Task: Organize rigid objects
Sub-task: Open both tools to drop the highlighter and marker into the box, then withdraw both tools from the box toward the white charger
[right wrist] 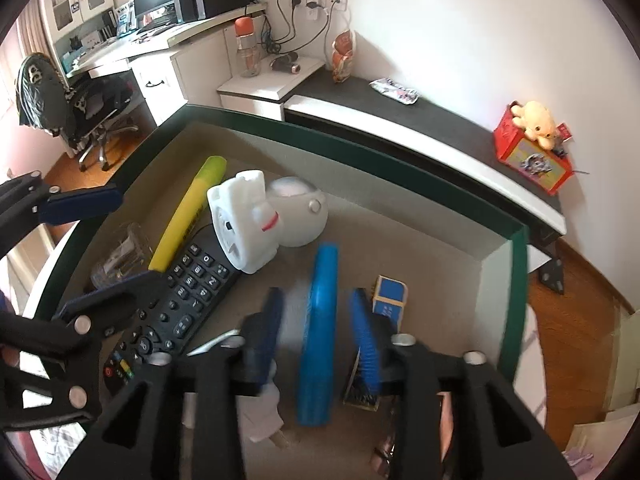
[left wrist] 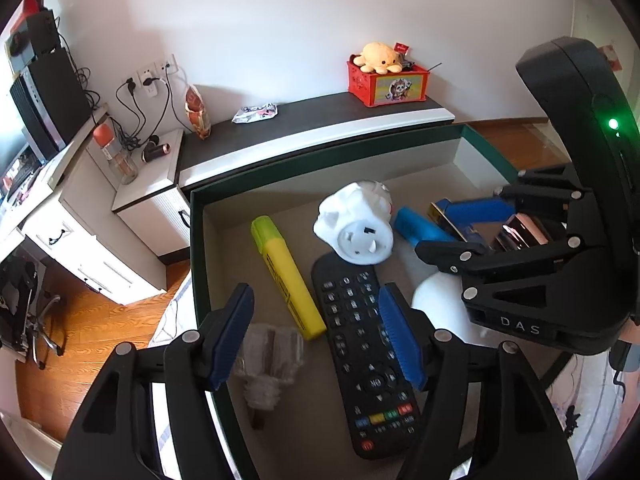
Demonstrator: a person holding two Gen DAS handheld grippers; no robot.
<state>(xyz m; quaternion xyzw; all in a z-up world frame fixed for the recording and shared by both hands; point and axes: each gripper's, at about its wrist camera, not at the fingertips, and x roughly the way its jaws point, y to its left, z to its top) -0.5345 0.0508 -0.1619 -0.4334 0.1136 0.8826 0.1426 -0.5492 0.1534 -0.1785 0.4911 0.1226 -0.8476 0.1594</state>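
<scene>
A green-rimmed box [left wrist: 198, 248] [right wrist: 516, 280] holds several objects. A black remote [left wrist: 360, 344] [right wrist: 176, 300], a yellow highlighter [left wrist: 286, 276] [right wrist: 188, 216] and a white toy fan [left wrist: 358, 222] [right wrist: 244, 224] lie in it. A clear wrapped item [left wrist: 272, 356] [right wrist: 120, 254] lies at the left. My left gripper [left wrist: 316, 336] [right wrist: 92, 248] is open over the highlighter and remote. My right gripper [right wrist: 316, 340] [left wrist: 456, 226] is open, its fingers either side of a blue bar [right wrist: 318, 332] [left wrist: 420, 228], not touching it. A small blue box [right wrist: 390, 294] stands beside it.
A black-topped shelf [left wrist: 304, 120] [right wrist: 400, 112] runs behind the box, with a red box and plush toy [left wrist: 384, 76] [right wrist: 532, 144]. A white desk with a bottle [left wrist: 116, 156], cables and a computer stands at the left. An office chair [right wrist: 80, 108] stands on the wooden floor.
</scene>
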